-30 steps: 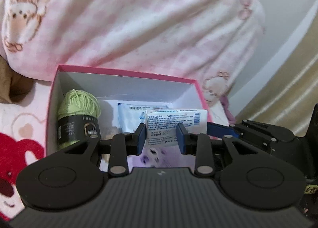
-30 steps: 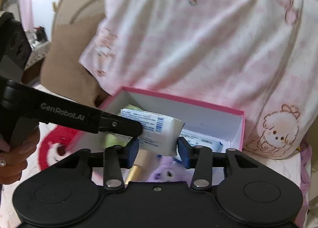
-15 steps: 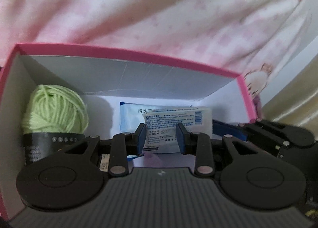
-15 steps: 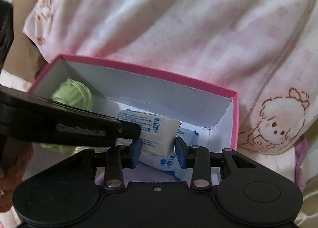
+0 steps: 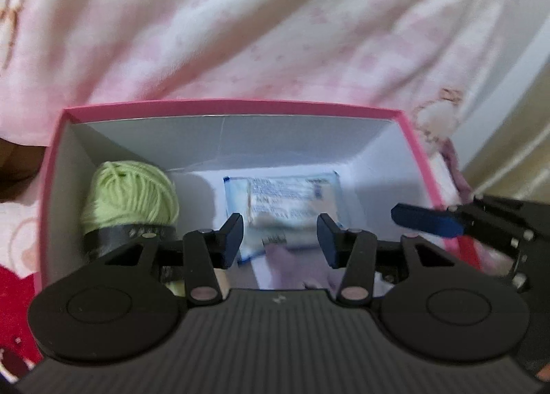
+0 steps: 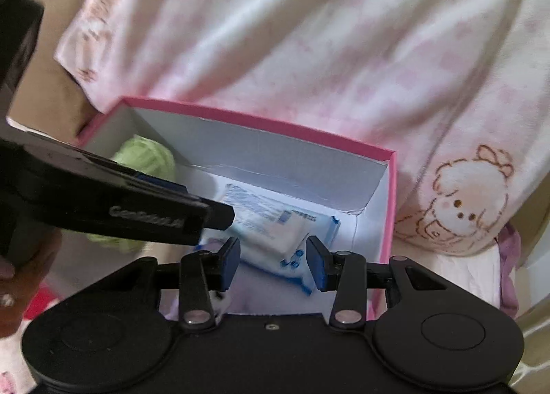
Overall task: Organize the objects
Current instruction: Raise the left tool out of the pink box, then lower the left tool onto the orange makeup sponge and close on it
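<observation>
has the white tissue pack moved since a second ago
Yes. The white tissue pack has left the opening left gripper and lies inside the pink box, on its floor.

- Your left gripper's finger (image 6: 137,208) covers part of the green yarn (image 6: 144,156).
- The wipe packet's (image 5: 285,201) print blurs at centre frame.
- The box's (image 5: 233,108) near wall stays hidden.
</observation>
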